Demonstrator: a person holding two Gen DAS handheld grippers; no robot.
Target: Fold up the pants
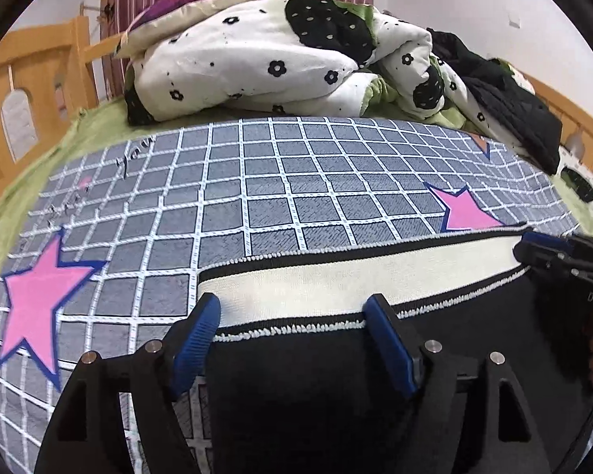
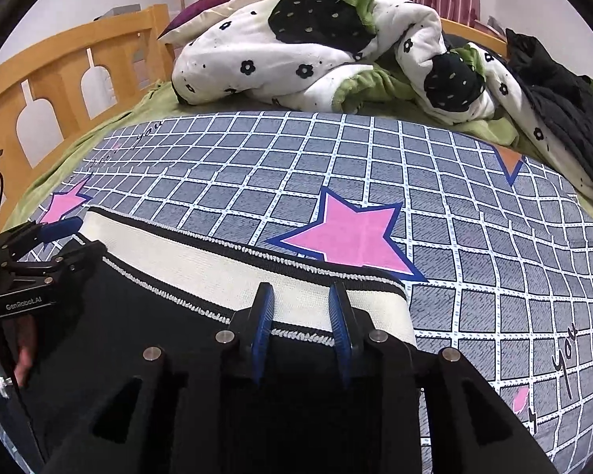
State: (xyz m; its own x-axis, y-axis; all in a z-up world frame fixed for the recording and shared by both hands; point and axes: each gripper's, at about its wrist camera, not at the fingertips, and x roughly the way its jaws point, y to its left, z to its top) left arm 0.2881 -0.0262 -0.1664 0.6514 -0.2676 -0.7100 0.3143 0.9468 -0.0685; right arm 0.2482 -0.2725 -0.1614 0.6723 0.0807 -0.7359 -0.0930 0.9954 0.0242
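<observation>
Left gripper (image 1: 292, 316) and right gripper (image 2: 302, 308): jaws spread, astride the pants' waistband (image 1: 355, 276), pinching nothing. Pants lie flat on the bed (image 1: 257, 181). Folding looks unfinished.

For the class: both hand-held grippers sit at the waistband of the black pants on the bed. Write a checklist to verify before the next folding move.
1. Waistband lies flat: ok.
2. Left hand-held gripper open over the waistband: ok.
3. Right hand-held gripper open, not pinching cloth: ok.
4. Grid blanket beyond the waistband free for folding: ok.
5. Quilt away from the pants: ok.
6. Pant legs straight: cannot tell.
</observation>
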